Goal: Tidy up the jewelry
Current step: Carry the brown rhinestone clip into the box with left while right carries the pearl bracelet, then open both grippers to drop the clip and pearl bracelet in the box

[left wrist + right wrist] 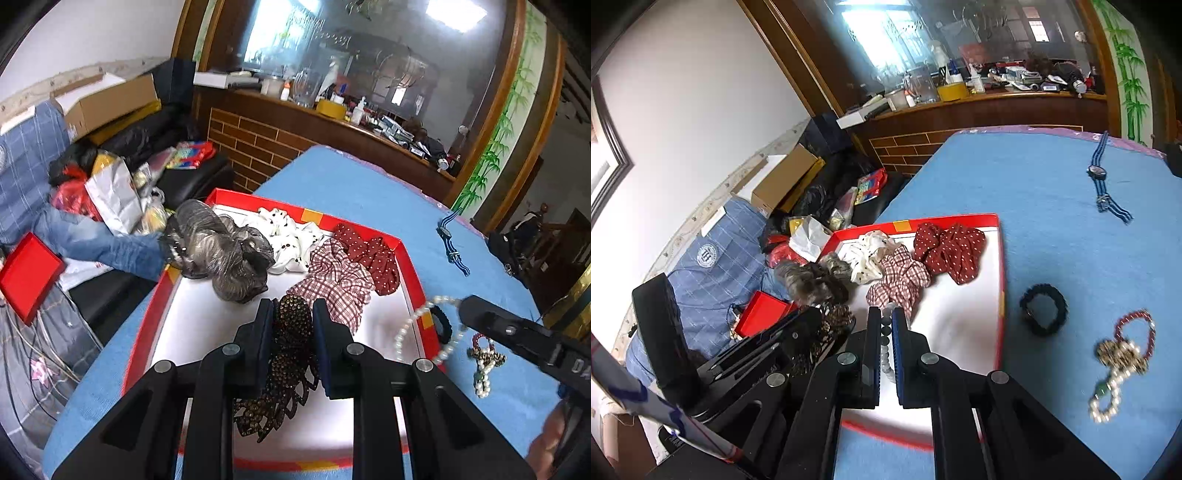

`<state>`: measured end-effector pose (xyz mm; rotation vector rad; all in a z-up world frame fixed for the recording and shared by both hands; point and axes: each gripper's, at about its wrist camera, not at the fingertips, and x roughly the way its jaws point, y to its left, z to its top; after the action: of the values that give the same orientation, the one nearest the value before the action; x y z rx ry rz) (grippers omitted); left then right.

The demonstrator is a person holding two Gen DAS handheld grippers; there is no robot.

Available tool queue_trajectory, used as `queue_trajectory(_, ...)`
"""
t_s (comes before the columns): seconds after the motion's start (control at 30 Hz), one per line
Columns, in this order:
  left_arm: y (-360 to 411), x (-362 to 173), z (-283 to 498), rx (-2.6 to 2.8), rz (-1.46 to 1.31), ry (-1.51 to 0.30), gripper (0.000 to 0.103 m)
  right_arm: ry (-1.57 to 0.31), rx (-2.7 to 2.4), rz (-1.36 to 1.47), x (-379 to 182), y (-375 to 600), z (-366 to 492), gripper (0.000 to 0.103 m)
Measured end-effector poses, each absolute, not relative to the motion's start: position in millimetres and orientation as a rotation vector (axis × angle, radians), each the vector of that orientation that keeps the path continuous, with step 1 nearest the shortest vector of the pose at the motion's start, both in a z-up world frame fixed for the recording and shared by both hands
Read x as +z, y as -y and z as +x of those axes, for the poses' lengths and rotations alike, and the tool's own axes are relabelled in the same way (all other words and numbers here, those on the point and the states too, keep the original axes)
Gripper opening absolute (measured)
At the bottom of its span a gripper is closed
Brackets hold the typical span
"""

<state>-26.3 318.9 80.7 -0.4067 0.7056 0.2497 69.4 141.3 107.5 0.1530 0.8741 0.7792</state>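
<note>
Only the left wrist view shows the left gripper jaws clenched on a studded hair claw over the red tray. Meanwhile, the right gripper jaws grip a pearl strand, with a black band and bracelets lying on the bench to their right.

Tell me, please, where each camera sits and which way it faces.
Left wrist: on the left gripper, facing along its fingers over the red tray; they clamp a brown hair clip. The right gripper enters from the right.
Right wrist: on the right gripper, facing the same tray; its fingers pinch a pearl bracelet.
Shared: tray, scrunchies, blue cloth, watch.
</note>
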Motion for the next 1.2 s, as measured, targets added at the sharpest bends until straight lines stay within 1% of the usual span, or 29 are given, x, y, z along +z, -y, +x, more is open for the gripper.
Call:
queue_trajectory(0.3,-329.7,72.4,5.4,0.247,-0.427,-0.75,0.021,-0.942,0.728,0.13,73.6,-164.7,109.1,0.007)
queue_trajectory(0.53,-337.2,64.7,12.8,0.26,-0.441,-0.764,0.022,-0.992,0.678,0.109,56.3,-165.1,119.4,0.008)
queue_trajectory(0.6,-337.1,65.2,12.5,0.255,-0.438,-0.766,0.025,-1.003,0.678,0.127,54.0,-161.0,122.2,0.008)
queue_trajectory(0.67,-336.3,67.0,11.0,0.246,-0.439,-0.761,0.036,-0.997,0.68,0.138,56.4,-156.9,121.9,0.008)
queue_trajectory(0.7,-334.3,69.5,9.8,0.241,-0.435,-0.756,0.039,-0.991,0.679,0.142,58.7,-155.1,121.5,0.008)
queue_trajectory(0.73,-332.3,71.7,9.0,0.241,-0.432,-0.751,0.041,-0.984,0.681,0.148,62.0,-151.6,121.2,0.011)
queue_trajectory(0.77,-330.4,74.4,8.0,0.24,-0.427,-0.745,0.041,-0.975,0.682,0.154,65.2,-147.7,120.4,0.014)
queue_trajectory(0.8,-327.6,78.6,6.8,0.236,-0.422,-0.738,0.041,-0.964,0.68,0.16,69.1,-143.1,119.4,0.015)
queue_trajectory(1.0,-312.3,99.6,-1.7,0.205,-0.414,-0.709,0.042,-0.904,0.671,0.196,92.4,-90.1,112.7,0.015)
queue_trajectory(1.03,-307.7,102.2,-2.1,0.194,-0.41,-0.709,0.042,-0.897,0.669,0.186,94.7,-80.8,111.1,0.017)
queue_trajectory(1.07,-302.2,105.0,-3.1,0.179,-0.403,-0.708,0.042,-0.889,0.663,0.165,96.4,-69.9,109.4,0.025)
queue_trajectory(1.13,-287.2,109.6,-3.9,0.149,-0.374,-0.71,0.042,-0.871,0.634,0.108,97.8,-43.4,104.2,0.037)
queue_trajectory(1.2,-272.0,111.0,-3.3,0.115,-0.354,-0.716,0.043,-0.859,0.608,0.034,96.3,-17.1,99.3,0.038)
